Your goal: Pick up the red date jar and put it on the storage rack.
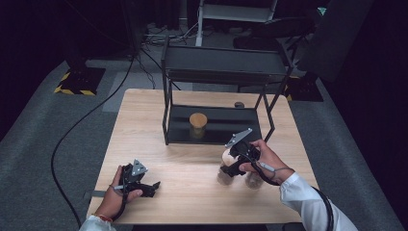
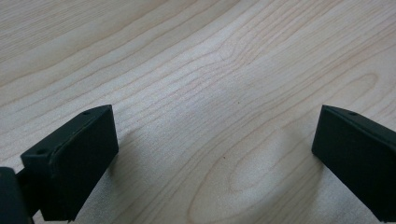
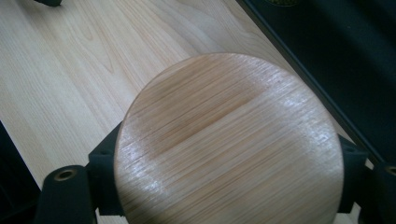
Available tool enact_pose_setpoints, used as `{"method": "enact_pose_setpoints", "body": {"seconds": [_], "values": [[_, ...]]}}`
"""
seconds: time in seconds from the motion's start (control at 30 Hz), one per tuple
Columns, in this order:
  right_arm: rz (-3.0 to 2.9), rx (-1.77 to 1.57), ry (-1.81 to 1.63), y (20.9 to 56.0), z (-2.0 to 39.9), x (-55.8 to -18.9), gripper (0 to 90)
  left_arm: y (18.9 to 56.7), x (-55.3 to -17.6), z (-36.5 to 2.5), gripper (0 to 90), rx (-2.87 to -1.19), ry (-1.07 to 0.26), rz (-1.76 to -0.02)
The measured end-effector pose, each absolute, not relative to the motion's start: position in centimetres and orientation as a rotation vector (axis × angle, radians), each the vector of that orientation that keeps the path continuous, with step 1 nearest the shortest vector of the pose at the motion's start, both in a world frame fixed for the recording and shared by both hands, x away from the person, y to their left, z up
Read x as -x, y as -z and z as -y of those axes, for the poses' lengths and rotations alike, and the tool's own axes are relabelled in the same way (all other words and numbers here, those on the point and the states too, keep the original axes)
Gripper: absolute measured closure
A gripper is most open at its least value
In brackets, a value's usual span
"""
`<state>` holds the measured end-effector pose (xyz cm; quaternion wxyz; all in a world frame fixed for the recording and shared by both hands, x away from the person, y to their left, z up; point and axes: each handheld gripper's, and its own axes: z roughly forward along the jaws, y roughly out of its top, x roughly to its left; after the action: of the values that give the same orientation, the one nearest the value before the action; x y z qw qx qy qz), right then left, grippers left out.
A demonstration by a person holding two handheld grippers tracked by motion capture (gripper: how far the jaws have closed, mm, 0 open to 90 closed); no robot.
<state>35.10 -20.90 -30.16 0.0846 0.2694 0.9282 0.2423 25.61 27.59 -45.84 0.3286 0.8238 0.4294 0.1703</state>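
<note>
My right gripper (image 1: 226, 169) reaches down over a clear jar (image 1: 223, 177) at the table's front right. In the right gripper view its round wooden lid (image 3: 229, 144) lies between my two black jaws, which press in on the jar just below the lid from both sides; the right gripper (image 3: 229, 161) is shut on it. A second clear jar (image 1: 254, 181) stands right beside it, under the hand. My left gripper (image 1: 153, 186) rests at the front left, and in its own view the left gripper (image 2: 215, 154) is wide open over bare wood.
A black two-tier rack (image 1: 221, 65) stands at the back of the wooden table (image 1: 144, 120). On its lower shelf sits another jar with a wooden lid (image 1: 197, 121). A small dark object (image 1: 239, 104) lies behind the rack. A cable (image 1: 72, 130) trails across the floor at left.
</note>
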Motion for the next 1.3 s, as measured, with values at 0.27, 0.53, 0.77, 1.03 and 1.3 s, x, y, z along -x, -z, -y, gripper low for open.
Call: {"method": "enact_pose_setpoints", "body": {"seconds": [0.27, 0.53, 0.77, 1.03, 1.3], "values": [[-2.772, -0.814, -0.726, 30.1, 21.0, -35.2, 22.9, 45.8, -25.6, -27.6, 0.0, -2.156, -0.445, -1.125], [-2.766, -0.819, -0.723, 30.1, 20.9, -35.1, 23.0, 45.8, -25.6, -27.6, 0.0, -2.156, -0.445, -1.124], [-2.75, -0.817, -0.725, 29.9, 20.9, -35.0, 23.0, 45.8, -25.6, -27.6, 0.0, -2.156, -0.445, -1.124], [-2.743, -0.804, -0.744, 29.1, 20.9, -35.1, 22.9, 45.8, -25.6, -27.6, 0.0, -2.156, -0.445, -1.124], [-2.726, -0.778, -0.773, 27.6, 21.0, -35.7, 23.0, 45.8, -25.6, -27.6, 0.0, -2.156, -0.445, -1.124]]}}
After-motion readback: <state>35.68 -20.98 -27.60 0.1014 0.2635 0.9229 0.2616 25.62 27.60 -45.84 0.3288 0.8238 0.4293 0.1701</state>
